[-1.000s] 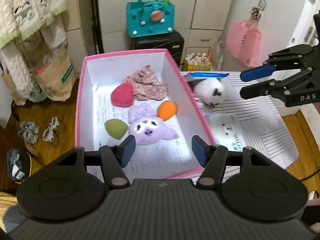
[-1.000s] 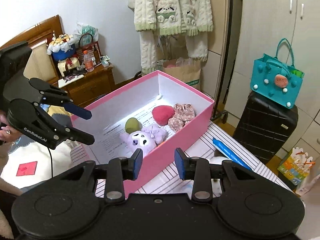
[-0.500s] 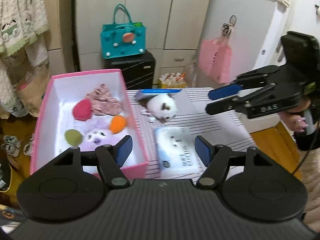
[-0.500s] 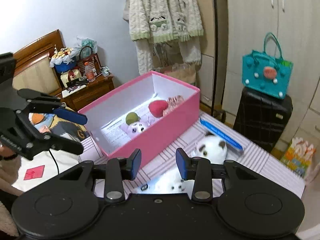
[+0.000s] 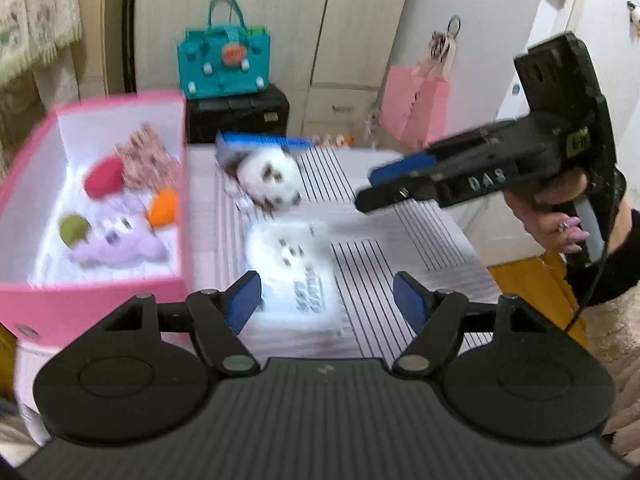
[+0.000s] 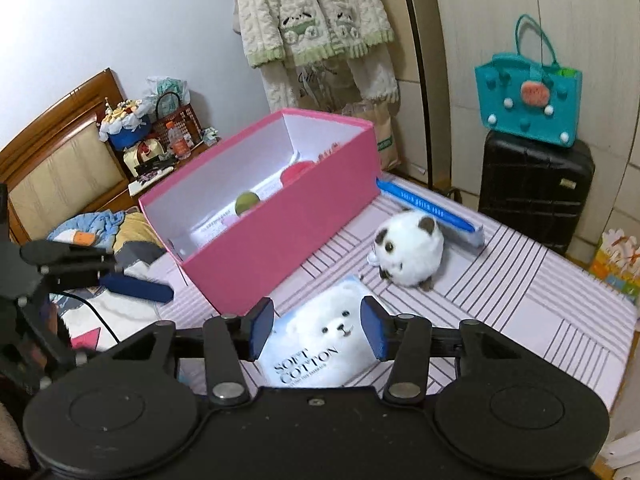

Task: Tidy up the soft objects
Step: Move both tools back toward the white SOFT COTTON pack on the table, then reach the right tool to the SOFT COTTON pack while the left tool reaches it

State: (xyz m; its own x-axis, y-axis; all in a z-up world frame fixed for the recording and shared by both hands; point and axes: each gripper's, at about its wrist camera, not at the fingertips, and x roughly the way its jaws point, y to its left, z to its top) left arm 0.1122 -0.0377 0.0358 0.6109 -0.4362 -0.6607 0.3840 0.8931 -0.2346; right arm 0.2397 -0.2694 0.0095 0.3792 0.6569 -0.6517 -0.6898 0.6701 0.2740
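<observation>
Swung away from the pink box [image 5: 100, 280] since a second ago, when the left wrist view looked straight down into it; now pointed at the striped counter [image 6: 540, 320], with both sets of jaws wider than they were.

Soft cotton pack [image 6: 320, 344], flat on the counter, just beside the box's near long wall. Framed between the blue pads of the right gripper [image 6: 316, 330] in its own view, at 12 o'clock and close ahead, long axis running from 7 toward 1 o'clock, so slightly skewed to the jaws' line. Jaws there spread and opening, nothing pinched, no pad touching the pack.

From the left gripper [image 5: 328, 300], same pack [image 5: 292, 276] at about 11 o'clock, partly behind the left pad, blurred. Jaws spread wide and opening, empty.

Panda plush [image 6: 408, 252] further out, at 1 o'clock from the right jaws, touching the blue-edged folder [image 6: 432, 208] behind it.

In the box: purple plush [image 5: 116, 240], red, green and orange pieces, patterned cloth.

Judged nearer and better lined up on the pack: right hand. Likely needed: a small roll to square the pads across the short side before closing.
</observation>
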